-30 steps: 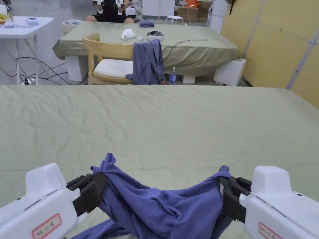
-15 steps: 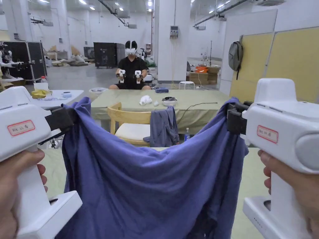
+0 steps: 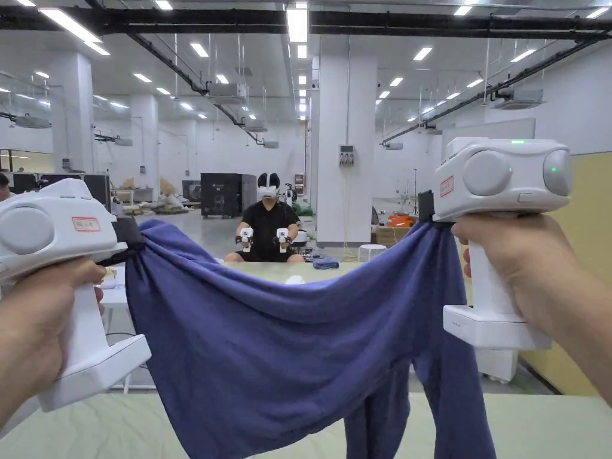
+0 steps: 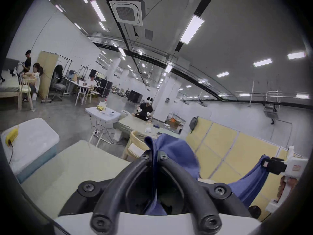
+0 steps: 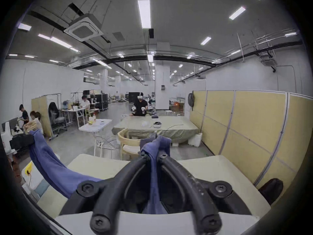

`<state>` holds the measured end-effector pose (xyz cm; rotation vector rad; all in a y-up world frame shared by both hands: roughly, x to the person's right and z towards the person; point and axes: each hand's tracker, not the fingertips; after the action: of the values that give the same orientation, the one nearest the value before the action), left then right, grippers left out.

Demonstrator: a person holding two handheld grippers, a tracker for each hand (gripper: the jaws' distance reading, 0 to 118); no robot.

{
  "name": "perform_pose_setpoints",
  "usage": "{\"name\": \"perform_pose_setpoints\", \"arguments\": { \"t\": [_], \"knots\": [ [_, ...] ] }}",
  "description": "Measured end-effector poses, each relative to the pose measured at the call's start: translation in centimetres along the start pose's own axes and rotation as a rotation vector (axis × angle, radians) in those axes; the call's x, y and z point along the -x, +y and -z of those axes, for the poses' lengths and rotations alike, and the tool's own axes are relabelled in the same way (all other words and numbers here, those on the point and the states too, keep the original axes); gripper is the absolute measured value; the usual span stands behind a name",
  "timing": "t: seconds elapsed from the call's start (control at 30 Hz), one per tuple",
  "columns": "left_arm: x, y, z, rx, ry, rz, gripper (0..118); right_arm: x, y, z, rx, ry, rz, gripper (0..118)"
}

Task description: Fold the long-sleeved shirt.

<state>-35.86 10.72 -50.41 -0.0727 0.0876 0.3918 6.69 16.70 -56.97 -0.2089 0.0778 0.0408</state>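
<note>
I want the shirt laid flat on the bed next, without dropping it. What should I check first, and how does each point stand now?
1. Left claw shut on the shirt: ok.
2. Right claw shut on shirt: ok.
3. Shirt's top edge taut between the claws: not ok, it sags.
4. Shirt untwisted: cannot tell; one part dangles lower on the right.
5. Green bed below bare where it shows: ok.

Bright ceiling strip lights [image 3: 297, 24]; sharp head view, fisheye-vignetted claw views.
</note>
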Motion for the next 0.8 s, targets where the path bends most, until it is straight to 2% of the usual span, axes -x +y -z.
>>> {"name": "perform_pose_setpoints", "arguments": {
  "t": [0.1,0.17,0.27,0.37,0.43,0.5,0.67,0.73,0.8],
  "knots": [
    [0.8,-1.8,3.1,0.007,-0.028,-0.014,3,-0.3,-0.7,3.5,0.033,0.032,0.049,8],
    [1.3,-3.9,5.3,0.030,-0.024,0.004,3,0.0,-2.3,6.2,0.075,0.036,0.024,8],
    [3.5,-7.9,8.9,0.092,0.026,-0.021,3,0.4,-6.3,10.4,0.143,-0.020,-0.024,8],
    [6.6,-13.6,11.5,0.122,0.044,-0.009,3,-0.2,-12.5,14.6,0.234,-0.041,-0.025,8],
    [8.9,-18.0,12.9,0.207,0.077,0.021,3,-0.5,-17.9,17.2,0.327,-0.065,-0.048,8],
    [11.5,-23.4,14.1,0.311,0.138,0.028,3,-1.1,-24.5,19.2,0.431,-0.051,-0.031,8],
    [16.6,-34.7,12.7,0.506,0.203,-0.021,3,-1.5,-38.6,19.7,0.627,0.000,-0.018,8],
    [17.7,-37.6,10.7,0.574,0.198,-0.028,3,-1.8,-42.5,18.4,0.686,0.004,-0.027,8],
    [18.3,-39.4,7.7,0.606,0.182,-0.011,3,-2.6,-45.2,15.8,0.712,0.017,0.003,8]
  ]
}}
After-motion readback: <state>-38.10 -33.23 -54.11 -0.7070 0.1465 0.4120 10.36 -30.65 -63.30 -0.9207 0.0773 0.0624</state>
